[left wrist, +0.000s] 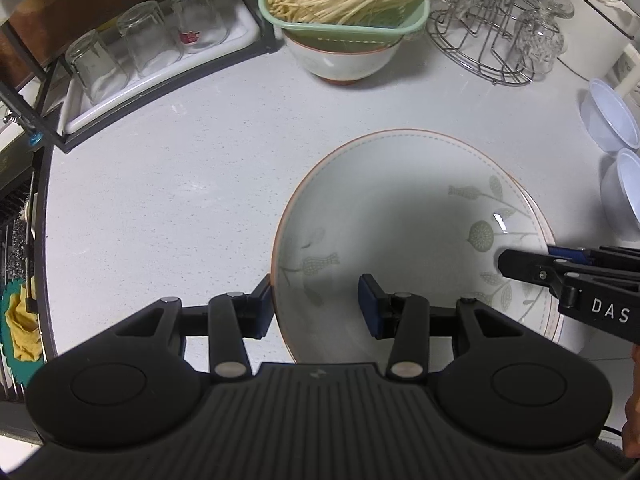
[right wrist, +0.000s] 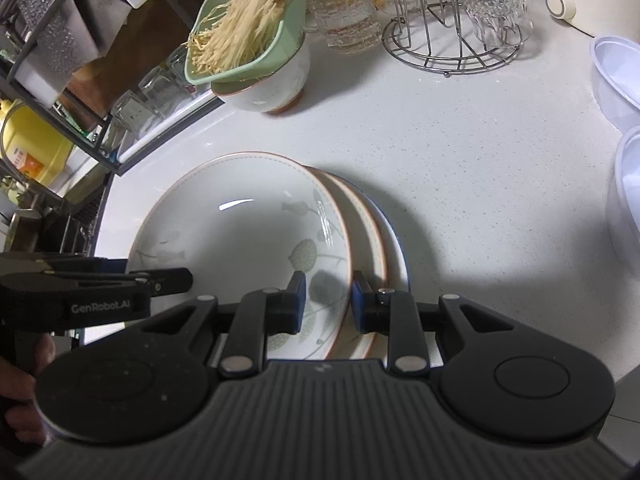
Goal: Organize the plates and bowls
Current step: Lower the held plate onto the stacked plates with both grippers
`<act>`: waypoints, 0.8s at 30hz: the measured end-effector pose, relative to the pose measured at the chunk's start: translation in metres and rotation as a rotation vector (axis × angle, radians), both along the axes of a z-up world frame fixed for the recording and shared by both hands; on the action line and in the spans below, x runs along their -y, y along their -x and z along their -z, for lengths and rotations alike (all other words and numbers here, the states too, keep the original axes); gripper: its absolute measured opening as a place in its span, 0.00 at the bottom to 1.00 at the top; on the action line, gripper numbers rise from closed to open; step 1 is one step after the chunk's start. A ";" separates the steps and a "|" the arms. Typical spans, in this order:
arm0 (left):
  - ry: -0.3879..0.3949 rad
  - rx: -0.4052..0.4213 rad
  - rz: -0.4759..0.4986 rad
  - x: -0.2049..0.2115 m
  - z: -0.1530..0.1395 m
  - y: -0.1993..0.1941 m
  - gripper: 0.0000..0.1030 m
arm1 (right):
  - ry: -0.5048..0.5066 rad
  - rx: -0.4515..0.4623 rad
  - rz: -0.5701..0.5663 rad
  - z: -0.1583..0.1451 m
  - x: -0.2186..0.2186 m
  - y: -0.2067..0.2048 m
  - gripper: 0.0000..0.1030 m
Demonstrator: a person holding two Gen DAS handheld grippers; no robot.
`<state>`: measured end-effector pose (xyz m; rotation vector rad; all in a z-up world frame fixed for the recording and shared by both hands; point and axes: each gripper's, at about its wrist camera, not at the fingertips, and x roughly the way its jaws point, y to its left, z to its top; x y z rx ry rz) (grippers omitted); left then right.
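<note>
Both tongs, left tongs (left wrist: 318, 306) and right tongs (right wrist: 329, 302), straddle the top leaf-patterned plate's (right wrist: 244, 232) rim, jaws apart, ungripped. Stacking plates on the worktop (left wrist: 160, 184); next, probably clamping.

top plate (right wrist: 240, 232) on stack, bowl (right wrist: 266, 88) behind, rack (right wrist: 448, 52) behind-R

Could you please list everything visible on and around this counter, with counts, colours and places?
Leaf-patterned plates: three stacked, pale with orange rims, the lowest blue-edged, counter centre.
Ceramic bowl: one, white with orange rim, rear centre.
Green basket: one, holding pale enoki mushrooms, resting on that bowl.
Clear tumblers: three, upturned, on white tray in left rack.
Wire glass stand: one, metal, rear right, cut glasses upturned on it.
Plastic bowls: two, translucent white, right edge.
Counter: white, speckled.
Left gripper: black, blue pads, jaws open astride top plate's rim.
Right gripper: same, jaws open astride the rim opposite.
</note>
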<state>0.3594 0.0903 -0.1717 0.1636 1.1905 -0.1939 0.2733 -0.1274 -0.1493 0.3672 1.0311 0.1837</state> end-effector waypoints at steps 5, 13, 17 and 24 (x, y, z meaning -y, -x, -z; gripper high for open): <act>0.016 -0.010 -0.028 -0.005 -0.007 -0.005 0.48 | 0.017 0.021 0.008 0.002 -0.005 -0.003 0.26; 0.071 0.008 -0.111 -0.020 -0.024 -0.009 0.48 | 0.039 0.038 -0.022 0.001 -0.008 -0.005 0.25; 0.097 0.008 -0.145 -0.021 -0.027 -0.005 0.48 | 0.049 0.050 -0.021 -0.002 -0.005 -0.003 0.25; 0.120 0.006 -0.162 -0.011 -0.024 0.004 0.48 | 0.058 0.093 -0.024 -0.009 0.004 0.003 0.26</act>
